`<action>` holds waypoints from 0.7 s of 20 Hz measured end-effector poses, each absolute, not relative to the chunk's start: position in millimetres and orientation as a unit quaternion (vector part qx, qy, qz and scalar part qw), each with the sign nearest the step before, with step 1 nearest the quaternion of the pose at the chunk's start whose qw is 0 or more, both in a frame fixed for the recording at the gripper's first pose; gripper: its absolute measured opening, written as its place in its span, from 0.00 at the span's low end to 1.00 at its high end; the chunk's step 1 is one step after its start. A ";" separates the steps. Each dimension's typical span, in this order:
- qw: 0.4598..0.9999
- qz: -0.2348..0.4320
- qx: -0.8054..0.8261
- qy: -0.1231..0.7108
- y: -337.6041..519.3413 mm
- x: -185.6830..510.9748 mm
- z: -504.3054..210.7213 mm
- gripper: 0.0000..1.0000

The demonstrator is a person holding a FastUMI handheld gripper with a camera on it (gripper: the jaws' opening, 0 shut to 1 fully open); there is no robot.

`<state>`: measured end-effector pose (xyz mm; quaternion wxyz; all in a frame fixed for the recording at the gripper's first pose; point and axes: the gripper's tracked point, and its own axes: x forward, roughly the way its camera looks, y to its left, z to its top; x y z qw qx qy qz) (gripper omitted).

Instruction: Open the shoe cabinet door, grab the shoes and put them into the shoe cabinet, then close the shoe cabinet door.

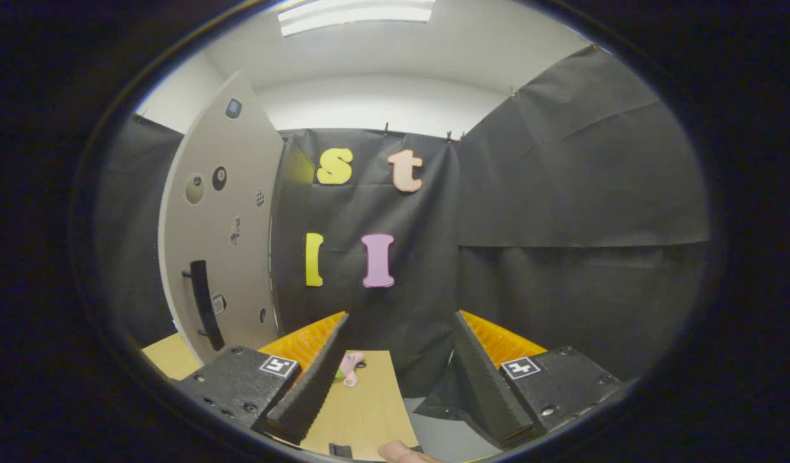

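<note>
1. Gripper (398,321): fingers spread wide apart, nothing between them; raised above the table and aimed at the booth wall.
2. Shoe cabinet door (221,218): tall pale panel at 10 o'clock from the fingers, beyond the left finger. It looks stiff and flat. I cannot tell from this angle whether it stands shut or partly swung. Judged light to moderate, turning on hinges, so it should answer to a steady pull along its arc, not a jerk.
3. Table (369,405): light wooden top below the fingers, at 6 o'clock.
4. Handle (204,305): dark vertical bar low on the door, at 9 o'clock from the left finger. Best hold: pinch across the bar near mid-length, fingers either side. The bar looks smooth, so slipping is possible.
5. Shoes (350,368): small pinkish item on the table just beside the left finger's inner edge, at 7 o'clock. Probably a small soft shoe, but too small to be sure. Judged light and squashy; grip across the body gently.
6. Fingertip (401,452): a person's, at 6 o'clock.
</note>
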<state>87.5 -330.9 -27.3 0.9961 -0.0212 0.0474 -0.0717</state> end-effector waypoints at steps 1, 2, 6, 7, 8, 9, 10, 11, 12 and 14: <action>0.997 -0.063 -0.020 0.051 -331.5 100.1 -31.9 1.00; 0.997 -0.056 -0.020 0.053 -329.6 110.8 -36.7 1.00; 0.997 -0.028 -0.021 0.062 -309.6 139.9 -56.2 1.00; 0.997 -0.018 -0.017 0.068 -296.5 146.6 -61.1 1.00; 0.997 -0.013 -0.015 0.073 -285.9 152.1 -64.6 1.00; 0.997 -0.006 -0.013 0.075 -276.8 157.7 -66.4 1.00; 0.997 0.001 -0.014 0.078 -264.1 162.2 -68.3 1.00; 0.997 0.005 -0.019 0.077 -252.2 165.2 -68.4 1.00; 0.997 0.011 -0.029 0.073 -239.1 166.6 -66.9 1.00; 0.997 0.024 -0.035 0.071 -215.3 168.7 -65.1 1.00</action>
